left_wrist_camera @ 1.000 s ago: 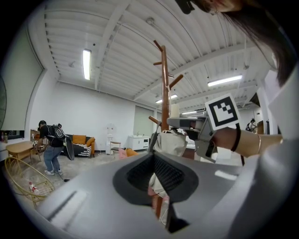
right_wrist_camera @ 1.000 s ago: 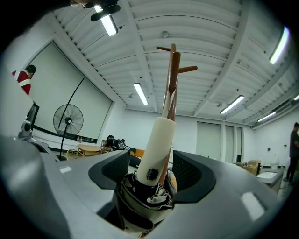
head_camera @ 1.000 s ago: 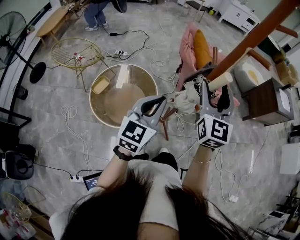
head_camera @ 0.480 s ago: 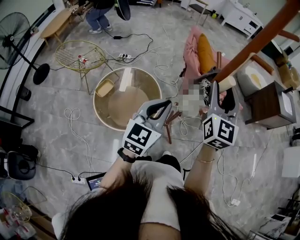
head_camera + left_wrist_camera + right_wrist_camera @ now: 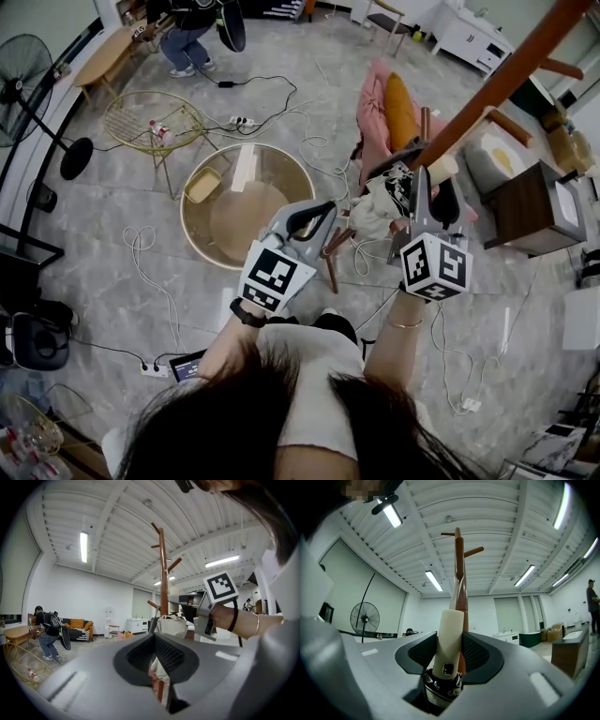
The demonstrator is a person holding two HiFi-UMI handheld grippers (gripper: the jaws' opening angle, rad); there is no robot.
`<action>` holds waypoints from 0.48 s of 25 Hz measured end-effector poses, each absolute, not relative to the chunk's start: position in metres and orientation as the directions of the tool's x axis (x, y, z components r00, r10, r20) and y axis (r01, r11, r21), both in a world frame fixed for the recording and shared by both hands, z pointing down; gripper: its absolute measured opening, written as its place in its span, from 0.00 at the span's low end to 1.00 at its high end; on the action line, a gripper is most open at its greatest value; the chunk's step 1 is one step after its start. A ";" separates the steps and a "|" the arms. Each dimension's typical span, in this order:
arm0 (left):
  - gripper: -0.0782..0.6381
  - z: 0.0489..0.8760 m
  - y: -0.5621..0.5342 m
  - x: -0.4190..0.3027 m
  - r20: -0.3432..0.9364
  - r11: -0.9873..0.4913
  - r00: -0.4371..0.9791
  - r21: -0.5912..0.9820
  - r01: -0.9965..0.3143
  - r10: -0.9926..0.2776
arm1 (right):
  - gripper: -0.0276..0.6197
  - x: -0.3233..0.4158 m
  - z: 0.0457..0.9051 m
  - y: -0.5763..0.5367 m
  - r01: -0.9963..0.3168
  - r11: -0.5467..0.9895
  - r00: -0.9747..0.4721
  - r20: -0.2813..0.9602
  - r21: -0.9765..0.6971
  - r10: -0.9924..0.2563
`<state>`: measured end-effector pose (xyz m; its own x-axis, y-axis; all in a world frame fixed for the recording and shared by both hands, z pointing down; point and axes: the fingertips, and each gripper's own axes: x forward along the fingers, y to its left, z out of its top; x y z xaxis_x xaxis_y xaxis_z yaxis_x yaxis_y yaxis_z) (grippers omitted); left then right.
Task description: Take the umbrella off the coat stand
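umbrella handle (image 5: 449,634) sits between my right gripper (image 5: 450,660) jaws. Its long axis runs out along them, parallel to the coat stand (image 5: 461,573) post just behind it. Jaws closing, pads look to be on it both sides. My read: lift it clear of the post. left gripper (image 5: 157,670) has its jaws together, empty, farther off to the left.
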<state>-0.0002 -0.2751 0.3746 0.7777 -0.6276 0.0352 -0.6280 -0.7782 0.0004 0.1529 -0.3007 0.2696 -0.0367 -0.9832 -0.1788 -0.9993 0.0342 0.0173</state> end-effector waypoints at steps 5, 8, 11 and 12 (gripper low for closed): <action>0.19 0.370 -0.272 0.001 0.027 -0.779 0.779 -0.014 -0.626 -0.626 | 0.28 0.147 0.265 -0.295 -0.997 0.075 -0.070 -0.193 -0.020 -0.979; 0.19 0.368 -0.270 0.000 0.023 -0.777 0.777 -0.018 -0.629 -0.629 | 0.28 0.143 0.261 -0.290 -0.996 0.084 -0.079 -0.201 -0.013 -0.976; 0.19 0.366 -0.267 -0.001 0.023 -0.779 0.779 -0.021 -0.626 -0.627 | 0.28 0.142 0.254 -0.284 -0.997 0.080 -0.076 -0.212 -0.009 -0.974; 0.19 0.365 -0.265 -0.001 0.024 -0.781 0.780 -0.021 -0.625 -0.625 | 0.28 0.143 0.252 -0.280 -0.997 0.078 -0.074 -0.217 -0.012 -0.973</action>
